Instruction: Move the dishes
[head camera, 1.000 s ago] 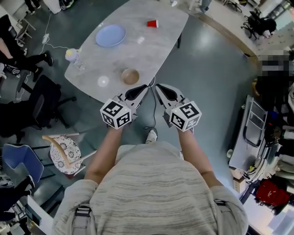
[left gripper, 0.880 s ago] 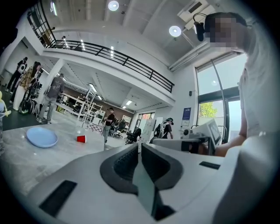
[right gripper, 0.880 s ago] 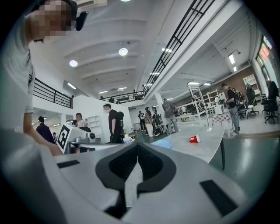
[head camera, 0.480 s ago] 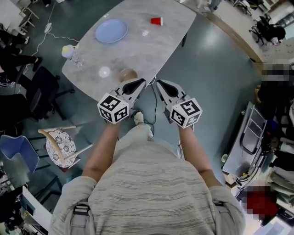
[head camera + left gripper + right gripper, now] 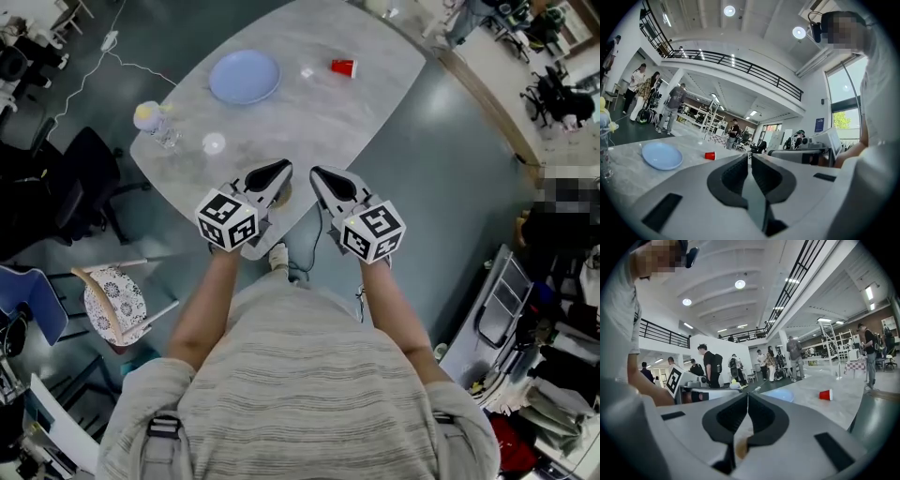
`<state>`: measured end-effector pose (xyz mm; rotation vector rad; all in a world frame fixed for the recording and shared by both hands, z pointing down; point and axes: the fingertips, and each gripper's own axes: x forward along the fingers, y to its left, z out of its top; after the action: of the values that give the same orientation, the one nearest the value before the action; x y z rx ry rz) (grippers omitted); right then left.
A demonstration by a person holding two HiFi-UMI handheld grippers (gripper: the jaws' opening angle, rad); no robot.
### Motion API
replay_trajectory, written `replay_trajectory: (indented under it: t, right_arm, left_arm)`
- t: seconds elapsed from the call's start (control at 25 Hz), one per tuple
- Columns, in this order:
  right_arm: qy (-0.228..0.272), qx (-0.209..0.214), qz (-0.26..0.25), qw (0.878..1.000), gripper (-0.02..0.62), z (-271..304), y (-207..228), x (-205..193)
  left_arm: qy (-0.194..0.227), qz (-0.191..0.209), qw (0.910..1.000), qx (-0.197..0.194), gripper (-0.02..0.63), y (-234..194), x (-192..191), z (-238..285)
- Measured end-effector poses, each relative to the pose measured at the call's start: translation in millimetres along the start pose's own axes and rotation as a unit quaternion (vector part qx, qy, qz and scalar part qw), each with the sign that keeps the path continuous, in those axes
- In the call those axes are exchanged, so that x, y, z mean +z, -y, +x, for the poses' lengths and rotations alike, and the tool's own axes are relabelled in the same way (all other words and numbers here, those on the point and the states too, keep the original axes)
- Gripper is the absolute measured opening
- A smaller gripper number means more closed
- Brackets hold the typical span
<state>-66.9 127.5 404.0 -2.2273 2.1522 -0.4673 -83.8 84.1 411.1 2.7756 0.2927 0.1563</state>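
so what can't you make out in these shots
Head view: the left gripper covers the near edge of the table; the right gripper view shows only a brown sliver through the jaws.
Head view: the small white thing, too small to identify.
Left gripper view: the bottle is cut off by the left edge.

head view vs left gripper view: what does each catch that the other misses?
Head view only: the patterned chair beside the table, and the person's own striped top.
Left gripper view only: the left gripper with its jaws together and empty, the balcony railing, and the ceiling lights.
Both: table, blue plate, red cup.
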Motion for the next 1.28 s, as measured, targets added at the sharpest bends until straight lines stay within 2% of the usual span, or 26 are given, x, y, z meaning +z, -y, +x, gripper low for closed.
replay_trajectory:
  t: [0.24,0.4,0.56,0.72,0.84,0.92,1.0,1.08,1.28]
  right_arm:
    - [-0.006,0.01,-0.016,1.0,0.018,44.6,19.2,14.0]
    - [-0.023,0.022,-0.02,0.999,0.018,58.0,20.9,15.2]
    - [-0.046,0.052,-0.037,0.997,0.018,72.0,25.7,16.7]
    - [-0.087,0.104,-0.068,0.988,0.02,86.4,26.5,3.5]
    - [-0.13,0.155,-0.092,0.975,0.02,100.7,23.3,-16.5]
    - [-0.159,0.192,-0.112,0.962,0.021,110.2,21.4,-31.4]
    - [-0.186,0.227,-0.134,0.946,0.03,115.9,23.7,-43.9]
    - [-0.204,0.26,-0.156,0.931,0.075,122.0,30.6,-48.3]
    - [-0.239,0.341,-0.203,0.886,0.086,139.2,38.6,-60.8]
  left_arm:
    - [0.003,0.003,0.9999,0.011,0.038,-45.8,14.4,8.8]
    - [0.004,-0.006,0.9998,0.019,0.038,-56.7,17.1,6.8]
    - [0.008,-0.011,0.9995,0.028,0.038,-66.4,19.9,13.3]
    - [0.009,-0.018,0.9989,0.043,0.038,-77.0,14.0,20.2]
    - [0.004,-0.017,0.9977,0.065,0.038,-90.2,7.6,16.0]
    - [0.008,-0.023,0.9954,0.093,0.039,-105.7,6.3,8.6]
    - [0.019,-0.028,0.9913,0.127,0.039,-116.7,7.4,3.3]
    - [0.028,-0.029,0.9868,0.157,0.038,-122.8,11.7,5.9]
    - [0.042,-0.043,0.9706,0.233,0.038,-140.4,9.4,11.5]
